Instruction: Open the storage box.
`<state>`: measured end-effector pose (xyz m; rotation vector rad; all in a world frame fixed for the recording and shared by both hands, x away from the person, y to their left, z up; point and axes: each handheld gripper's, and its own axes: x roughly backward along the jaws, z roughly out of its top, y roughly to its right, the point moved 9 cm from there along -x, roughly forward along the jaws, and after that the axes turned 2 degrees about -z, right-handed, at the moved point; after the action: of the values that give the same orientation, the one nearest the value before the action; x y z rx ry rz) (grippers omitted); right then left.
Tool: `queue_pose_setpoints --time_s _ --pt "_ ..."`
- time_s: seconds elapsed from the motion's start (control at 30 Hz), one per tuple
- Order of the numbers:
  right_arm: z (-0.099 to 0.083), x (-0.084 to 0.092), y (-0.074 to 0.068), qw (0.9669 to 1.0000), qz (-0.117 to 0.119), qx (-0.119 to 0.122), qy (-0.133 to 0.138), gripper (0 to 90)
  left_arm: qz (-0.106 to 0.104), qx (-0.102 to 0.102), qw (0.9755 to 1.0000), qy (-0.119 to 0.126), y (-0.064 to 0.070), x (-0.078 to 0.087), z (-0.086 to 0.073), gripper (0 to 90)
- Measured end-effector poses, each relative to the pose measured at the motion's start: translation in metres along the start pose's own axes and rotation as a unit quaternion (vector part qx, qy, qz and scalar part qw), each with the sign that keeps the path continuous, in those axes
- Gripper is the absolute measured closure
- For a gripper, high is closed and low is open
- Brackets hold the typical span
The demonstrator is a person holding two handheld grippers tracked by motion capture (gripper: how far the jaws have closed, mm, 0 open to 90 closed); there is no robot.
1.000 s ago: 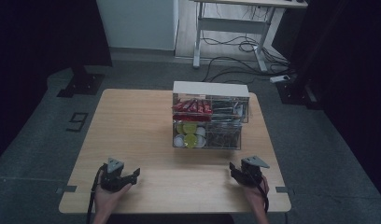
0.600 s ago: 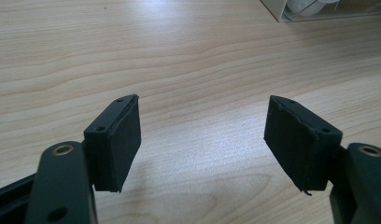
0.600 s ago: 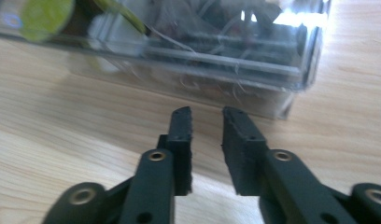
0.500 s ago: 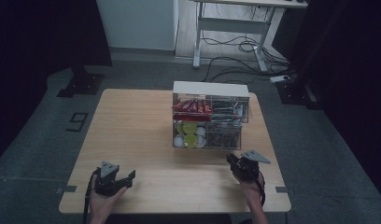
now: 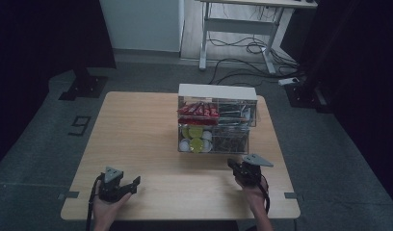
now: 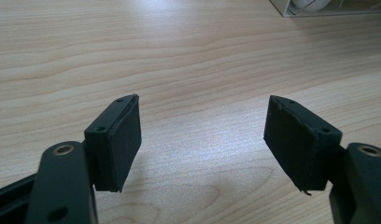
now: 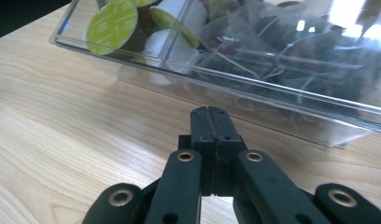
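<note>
A clear two-tier organiser [image 5: 217, 120] with a white top stands at the table's far middle. Its upper tier holds red packets [image 5: 197, 110] and dark sachets; the lower tier holds green-lidded capsules [image 5: 195, 137] and more sachets. My right gripper [image 5: 234, 166] is shut and empty just in front of the organiser's lower right corner; in the right gripper view its closed tips [image 7: 211, 122] point at the clear lower drawer [image 7: 254, 70], a short gap away. My left gripper [image 5: 131, 183] lies open near the front left edge, its pads [image 6: 118, 137] wide apart over bare wood.
The wooden table [image 5: 137, 134] has open room on its left half and along the front. Beyond it are a grey floor, a desk frame [image 5: 242, 29] with cables, and dark curtains at both sides.
My right gripper has moved forward toward the organiser's lower drawer. My left gripper has drawn back toward the front edge.
</note>
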<state>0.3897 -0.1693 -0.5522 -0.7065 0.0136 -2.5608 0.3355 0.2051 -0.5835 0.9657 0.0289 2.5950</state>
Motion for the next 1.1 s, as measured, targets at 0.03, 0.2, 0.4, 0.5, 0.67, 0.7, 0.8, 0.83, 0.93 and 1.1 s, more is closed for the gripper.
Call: queue_pose_setpoints --time_s 0.03,0.2,0.4,0.5,0.67,0.7,0.8,0.83,0.93,1.1 --pt "-0.001 -0.001 -0.001 1.0 0.002 0.0 -0.002 89.0 0.0 0.001 1.0 -0.001 0.0 0.0 0.0 27.9" --pt "-0.002 -0.008 0.0 1.0 0.003 -0.003 -0.007 89.0 0.002 0.004 1.0 0.0 -0.003 0.001 0.0 28.0" --pt "0.0 -0.012 0.01 0.9998 -0.01 -0.015 -0.002 89.0 0.0 0.001 1.0 -0.007 -0.001 -0.002 -0.002 28.1" --pt "0.001 -0.012 0.015 0.9996 -0.017 -0.021 0.002 89.0 -0.002 0.0 1.0 -0.01 0.0 -0.003 -0.003 28.1" --pt "0.001 -0.015 0.02 0.9994 -0.024 -0.023 0.001 89.1 -0.004 -0.005 0.9999 -0.013 0.004 -0.005 -0.004 28.1" --pt "0.0 -0.015 0.021 0.9994 -0.026 -0.025 0.0 89.0 -0.004 -0.005 0.9999 -0.013 0.004 -0.005 -0.004 28.1" --pt "0.0 -0.015 0.025 0.9992 -0.03 -0.026 0.001 89.0 -0.003 -0.004 0.9999 -0.012 0.003 -0.004 -0.004 28.1" --pt "0.0 -0.016 0.025 0.9992 -0.031 -0.027 0.002 89.0 -0.002 -0.002 0.9999 -0.012 0.002 -0.004 -0.004 28.1" --pt "0.0 -0.014 0.027 0.999 -0.032 -0.031 0.001 89.0 0.0 0.001 1.0 -0.009 0.0 -0.002 -0.003 28.1" --pt "0.0 -0.012 0.026 0.999 -0.03 -0.032 0.001 89.0 0.0 0.004 1.0 -0.005 -0.002 0.0 -0.002 28.1"
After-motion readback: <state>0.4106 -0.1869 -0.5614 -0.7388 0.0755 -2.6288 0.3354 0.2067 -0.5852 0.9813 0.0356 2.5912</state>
